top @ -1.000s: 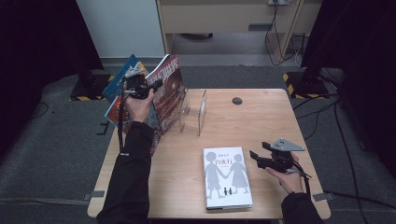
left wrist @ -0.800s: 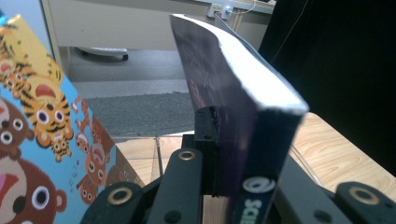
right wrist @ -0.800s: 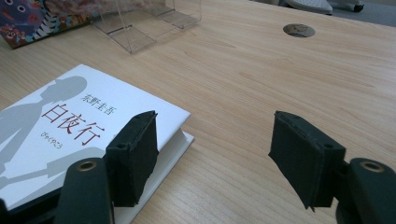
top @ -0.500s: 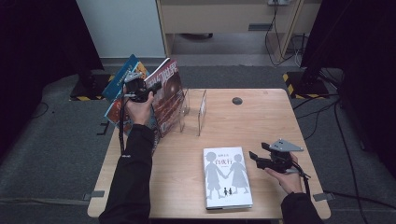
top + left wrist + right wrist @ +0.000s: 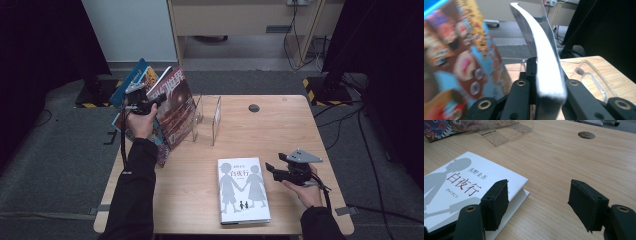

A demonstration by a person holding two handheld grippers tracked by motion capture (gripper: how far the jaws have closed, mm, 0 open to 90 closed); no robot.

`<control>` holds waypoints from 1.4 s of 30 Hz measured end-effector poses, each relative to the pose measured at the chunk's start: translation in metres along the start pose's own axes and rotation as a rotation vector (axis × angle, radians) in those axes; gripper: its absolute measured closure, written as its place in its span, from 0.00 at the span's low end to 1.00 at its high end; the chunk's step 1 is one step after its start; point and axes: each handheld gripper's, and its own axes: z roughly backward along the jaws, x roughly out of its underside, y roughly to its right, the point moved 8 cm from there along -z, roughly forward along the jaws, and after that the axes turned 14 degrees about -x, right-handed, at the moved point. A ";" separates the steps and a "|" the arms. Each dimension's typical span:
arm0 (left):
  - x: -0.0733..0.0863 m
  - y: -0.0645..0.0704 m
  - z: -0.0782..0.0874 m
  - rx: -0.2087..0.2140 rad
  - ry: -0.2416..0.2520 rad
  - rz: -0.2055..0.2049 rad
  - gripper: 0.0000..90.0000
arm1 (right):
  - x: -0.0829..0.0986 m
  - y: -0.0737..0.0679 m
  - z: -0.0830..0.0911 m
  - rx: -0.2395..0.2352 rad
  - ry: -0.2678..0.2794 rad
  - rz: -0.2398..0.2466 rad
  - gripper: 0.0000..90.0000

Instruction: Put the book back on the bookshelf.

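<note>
In the left gripper view the magazine [image 5: 544, 62] clamped in the left gripper [image 5: 547, 87] shows edge-on, its cover unreadable, and the colourful book [image 5: 456, 62] beside it is blurred and cut off by the left edge. In the right gripper view the white book [image 5: 466, 185] runs off the left edge.

Glossy paper magazine [image 5: 172, 107]; matt wooden table [image 5: 280, 130]; clear plastic rack [image 5: 207, 117].

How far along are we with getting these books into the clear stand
Partly done. Colourful books already lean at the stand's left end. The left gripper is clamped on a reddish magazine, tilted beside the clear stand. The white book lies flat by the open right gripper.
</note>
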 end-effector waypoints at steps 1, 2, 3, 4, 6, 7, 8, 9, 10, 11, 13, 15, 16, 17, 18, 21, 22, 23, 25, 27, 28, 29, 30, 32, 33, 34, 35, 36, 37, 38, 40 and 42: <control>0.000 -0.002 0.001 -0.010 -0.006 -0.002 0.88 | 0.000 0.000 0.000 0.002 0.002 -0.001 0.35; 0.000 -0.004 0.002 -0.015 -0.003 -0.006 0.87 | 0.000 0.000 -0.001 0.001 0.002 -0.001 0.35; 0.000 -0.005 0.003 -0.019 -0.004 -0.009 0.87 | -0.001 0.000 -0.001 0.001 0.002 -0.001 0.35; 0.001 -0.005 0.004 -0.022 0.000 -0.014 0.86 | -0.001 -0.001 -0.001 -0.001 0.000 0.002 0.35; 0.001 -0.005 0.006 -0.030 0.011 -0.025 0.82 | -0.001 -0.001 -0.002 -0.002 0.000 0.002 0.35; 0.001 -0.005 0.006 -0.036 0.016 -0.030 0.79 | -0.001 -0.002 -0.002 -0.003 -0.001 0.003 0.35; 0.001 -0.005 0.007 -0.043 0.019 -0.039 0.77 | -0.001 -0.002 -0.002 -0.003 -0.001 0.003 0.35; 0.001 -0.005 0.008 -0.050 0.021 -0.047 0.75 | -0.001 -0.002 -0.002 -0.002 0.001 0.003 0.35; 0.001 -0.005 0.010 -0.060 0.025 -0.060 0.74 | -0.002 -0.002 -0.001 -0.002 0.002 0.005 0.35; 0.001 -0.005 0.011 -0.066 0.026 -0.068 0.72 | -0.002 -0.002 -0.001 0.000 0.006 0.001 0.35; -0.001 -0.007 0.015 -0.084 0.046 -0.084 0.68 | -0.003 -0.001 -0.001 0.000 0.009 0.005 0.35; -0.003 -0.008 0.020 -0.109 0.062 -0.111 0.65 | -0.003 -0.002 0.000 -0.001 0.010 0.004 0.35; -0.005 -0.009 0.023 -0.117 0.068 -0.120 0.64 | -0.003 -0.002 0.000 -0.001 0.010 0.004 0.35; -0.006 -0.009 0.026 -0.117 0.070 -0.122 0.63 | -0.004 -0.002 0.000 -0.003 0.010 0.006 0.35; -0.007 -0.010 0.029 -0.121 0.073 -0.123 0.61 | -0.004 -0.003 0.000 -0.003 0.010 0.007 0.35; -0.012 -0.013 0.038 -0.130 0.087 -0.130 0.59 | -0.004 -0.004 0.000 -0.003 0.012 0.005 0.35; -0.015 -0.013 0.044 -0.124 0.104 -0.126 0.59 | -0.005 -0.004 0.000 -0.003 0.013 0.005 0.35; -0.018 -0.013 0.048 -0.118 0.114 -0.127 0.58 | -0.005 -0.004 0.001 -0.003 0.019 0.006 0.34; -0.024 -0.013 0.058 -0.118 0.140 -0.138 0.56 | -0.006 -0.004 0.001 -0.003 0.023 0.000 0.34; -0.028 -0.009 0.069 -0.091 0.157 -0.136 0.55 | -0.006 -0.004 0.002 -0.005 0.024 -0.003 0.34; -0.030 -0.005 0.075 -0.077 0.168 -0.133 0.54 | -0.007 -0.005 0.002 -0.006 0.028 -0.005 0.33; -0.030 -0.003 0.079 -0.065 0.169 -0.129 0.53 | -0.007 -0.005 0.003 -0.007 0.031 -0.005 0.33; -0.030 0.000 0.083 -0.049 0.171 -0.122 0.53 | -0.008 -0.005 0.003 -0.007 0.032 -0.006 0.33; -0.029 0.008 0.091 -0.032 0.186 -0.128 0.52 | -0.008 -0.007 0.003 -0.011 0.034 -0.008 0.32; -0.027 0.013 0.095 -0.016 0.190 -0.131 0.51 | -0.008 -0.008 0.004 -0.012 0.036 -0.009 0.32; -0.024 0.018 0.098 0.000 0.191 -0.131 0.51 | -0.008 -0.008 0.004 -0.012 0.040 -0.009 0.32; -0.021 0.023 0.100 0.011 0.187 -0.140 0.50 | -0.009 -0.009 0.005 -0.015 0.042 -0.010 0.31; -0.018 0.028 0.102 0.023 0.188 -0.148 0.50 | -0.010 -0.010 0.005 -0.017 0.047 -0.005 0.31; -0.013 0.035 0.106 0.046 0.186 -0.145 0.50 | -0.010 -0.010 0.006 -0.017 0.051 -0.012 0.31; -0.009 0.039 0.107 0.062 0.183 -0.144 0.50 | -0.011 -0.011 0.006 -0.022 0.057 -0.015 0.31; 0.001 0.049 0.112 0.090 0.183 -0.153 0.48 | -0.012 -0.012 0.007 -0.028 0.059 -0.018 0.29; 0.013 0.058 0.115 0.121 0.175 -0.148 0.47 | -0.012 -0.013 0.007 -0.032 0.063 -0.026 0.28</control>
